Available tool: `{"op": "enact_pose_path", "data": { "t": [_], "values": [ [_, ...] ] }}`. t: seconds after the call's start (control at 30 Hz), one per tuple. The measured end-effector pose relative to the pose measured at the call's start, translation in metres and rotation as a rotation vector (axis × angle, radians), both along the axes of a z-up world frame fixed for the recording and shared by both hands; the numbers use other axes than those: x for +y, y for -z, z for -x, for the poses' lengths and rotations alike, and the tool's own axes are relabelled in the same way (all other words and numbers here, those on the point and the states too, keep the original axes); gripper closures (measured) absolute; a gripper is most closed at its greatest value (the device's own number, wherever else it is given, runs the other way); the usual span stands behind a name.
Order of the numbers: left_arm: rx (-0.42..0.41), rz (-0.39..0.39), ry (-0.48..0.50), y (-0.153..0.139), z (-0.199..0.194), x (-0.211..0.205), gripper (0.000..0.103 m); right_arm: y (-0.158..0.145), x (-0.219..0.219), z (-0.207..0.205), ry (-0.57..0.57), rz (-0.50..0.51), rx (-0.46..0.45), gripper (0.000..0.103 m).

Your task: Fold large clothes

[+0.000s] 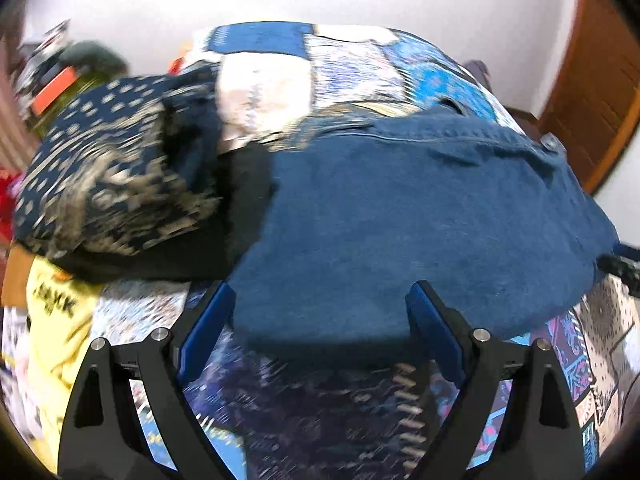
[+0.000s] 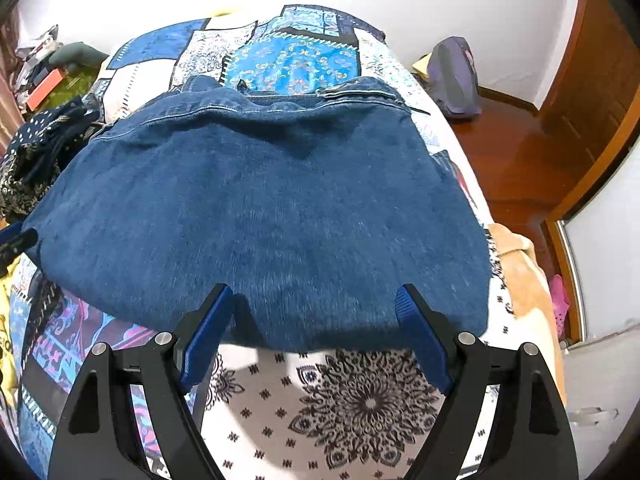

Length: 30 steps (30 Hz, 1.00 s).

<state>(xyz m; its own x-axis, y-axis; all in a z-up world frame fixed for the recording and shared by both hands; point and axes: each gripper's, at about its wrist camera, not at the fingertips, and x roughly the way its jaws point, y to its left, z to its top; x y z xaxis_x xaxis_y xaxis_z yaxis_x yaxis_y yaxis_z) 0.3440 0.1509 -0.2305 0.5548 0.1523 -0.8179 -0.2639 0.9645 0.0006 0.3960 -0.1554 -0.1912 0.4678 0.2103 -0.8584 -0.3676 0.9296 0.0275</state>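
Folded blue denim jeans [image 1: 400, 216] lie flat on the patchwork bedspread [image 1: 352, 64]. They also show in the right wrist view [image 2: 256, 200], waistband at the far side. My left gripper [image 1: 320, 296] is open and empty, fingers spread over the near edge of the denim. My right gripper [image 2: 314, 300] is open and empty over the same near edge, further right. The tip of the left gripper shows at the left edge of the right wrist view [image 2: 16, 240].
A navy patterned garment [image 1: 108, 160] is heaped on a black one [image 1: 168, 248] left of the jeans, with a yellow printed shirt [image 1: 60, 320] nearer. A purple backpack [image 2: 454, 76] sits on the wooden floor [image 2: 512, 152] right of the bed. A tan blanket [image 2: 520, 272] lies at the bed's right edge.
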Motion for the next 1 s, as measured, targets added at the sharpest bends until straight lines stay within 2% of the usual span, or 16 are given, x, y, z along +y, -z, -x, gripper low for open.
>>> {"op": "enact_pose_path", "data": {
  "t": [0.2, 0.27, 0.3, 0.47, 0.67, 0.73, 0.83, 1.0],
  "values": [
    [0.019, 0.093, -0.187, 0.007, 0.023, 0.04, 0.013, -0.01, 0.001, 0.005, -0.003, -0.016, -0.039, 0.022],
    [0.022, 0.187, -0.234, 0.014, 0.032, 0.052, 0.013, -0.013, 0.003, 0.007, -0.007, -0.027, -0.049, 0.022],
    [0.025, 0.257, -0.243, 0.018, 0.035, 0.056, 0.013, -0.014, 0.005, 0.007, -0.012, -0.034, -0.052, 0.022],
    [0.034, 0.544, -0.204, 0.038, 0.034, 0.056, 0.013, -0.014, 0.015, 0.009, -0.025, -0.05, -0.06, 0.022],
    [0.013, 0.76, -0.17, 0.054, 0.012, 0.045, 0.012, -0.005, 0.023, 0.009, -0.031, -0.069, -0.026, 0.022],
    [-0.003, 0.79, -0.174, 0.055, 0.007, 0.042, 0.012, -0.003, 0.024, 0.01, -0.032, -0.067, -0.021, 0.022],
    [-0.032, 0.875, -0.168, 0.059, -0.01, 0.042, 0.012, -0.002, 0.025, 0.01, -0.029, -0.069, -0.014, 0.022],
    [-0.058, 0.898, -0.204, 0.062, -0.03, 0.048, 0.015, -0.002, 0.025, 0.008, -0.019, -0.079, -0.001, 0.022]
  ]
}}
